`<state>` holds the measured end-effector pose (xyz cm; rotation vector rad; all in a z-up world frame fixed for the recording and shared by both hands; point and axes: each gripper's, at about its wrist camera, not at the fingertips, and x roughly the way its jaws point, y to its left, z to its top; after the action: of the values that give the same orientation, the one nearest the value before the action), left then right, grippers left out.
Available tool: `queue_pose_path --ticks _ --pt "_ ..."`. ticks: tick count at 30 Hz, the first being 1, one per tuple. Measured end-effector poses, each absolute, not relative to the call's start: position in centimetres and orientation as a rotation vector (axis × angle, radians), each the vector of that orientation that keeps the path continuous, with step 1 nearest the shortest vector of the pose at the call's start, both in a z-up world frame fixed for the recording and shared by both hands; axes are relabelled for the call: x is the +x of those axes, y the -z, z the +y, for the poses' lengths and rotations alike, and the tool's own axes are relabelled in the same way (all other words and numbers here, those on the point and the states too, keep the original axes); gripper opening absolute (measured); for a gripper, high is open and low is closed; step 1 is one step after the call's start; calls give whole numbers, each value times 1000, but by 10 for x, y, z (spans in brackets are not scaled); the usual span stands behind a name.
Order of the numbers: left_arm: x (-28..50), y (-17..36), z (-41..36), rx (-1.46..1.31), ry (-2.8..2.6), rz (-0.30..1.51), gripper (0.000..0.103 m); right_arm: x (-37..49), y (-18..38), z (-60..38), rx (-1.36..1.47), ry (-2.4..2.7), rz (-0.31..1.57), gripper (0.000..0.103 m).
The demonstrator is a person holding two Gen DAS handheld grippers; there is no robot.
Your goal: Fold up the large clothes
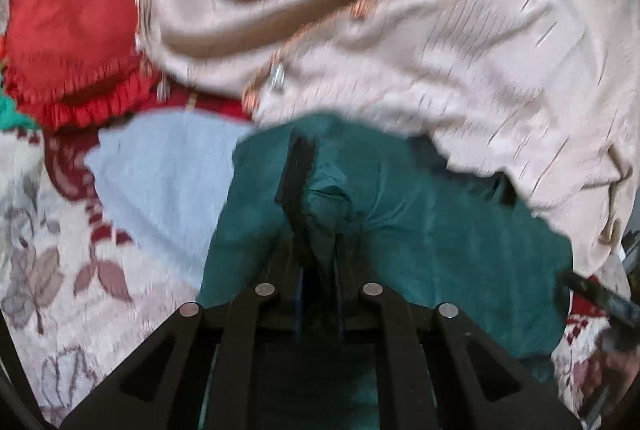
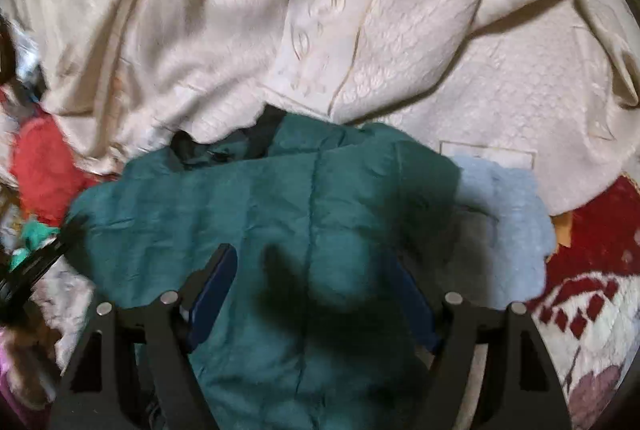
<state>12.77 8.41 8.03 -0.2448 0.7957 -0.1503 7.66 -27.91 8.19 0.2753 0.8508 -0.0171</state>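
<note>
A dark teal, softly creased fabric garment [image 2: 304, 214] with a centre seam and a black strap at 12 o'clock is spread on a floral red-and-cream rug [image 1: 60, 270]. The left tongs [image 1: 320, 258] are clamped on its bunched edge. The right tongs [image 2: 316, 290] are held apart above it. A cream textured cloth [image 2: 280, 30] is seen at 12 o'clock.

Straight ahead of my left gripper [image 1: 320, 250] lies the green garment [image 1: 400, 222], dark teal and rumpled, with a black strap or trim near its far edge; a bunched fold of it sits pinched between my closed fingers. Under my right gripper [image 2: 316, 294] the same cloth lies flatter, a seam running away from me down its middle. Beyond it, on the far side, a large cream garment [image 2: 280, 30] lies crumpled, its edge overlapping the green one.
</note>
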Motion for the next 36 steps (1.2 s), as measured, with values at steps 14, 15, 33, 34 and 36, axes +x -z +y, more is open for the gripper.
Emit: queue_pose_path --ticks 14,15,33,34,36 --pt "120 -105 68 -136 178 711 25 78 -91 -255 154 38 890 80" --pt "124 -96 64 -135 173 734 25 76 -88 -249 128 37 896 80" --pt "146 -46 46 -59 144 803 25 77 -75 -227 77 101 859 85" --pt "146 -45 46 -59 144 801 25 72 -81 -222 73 85 842 85" --pt "147 -45 45 -53 141 803 25 65 -90 -211 68 49 817 85"
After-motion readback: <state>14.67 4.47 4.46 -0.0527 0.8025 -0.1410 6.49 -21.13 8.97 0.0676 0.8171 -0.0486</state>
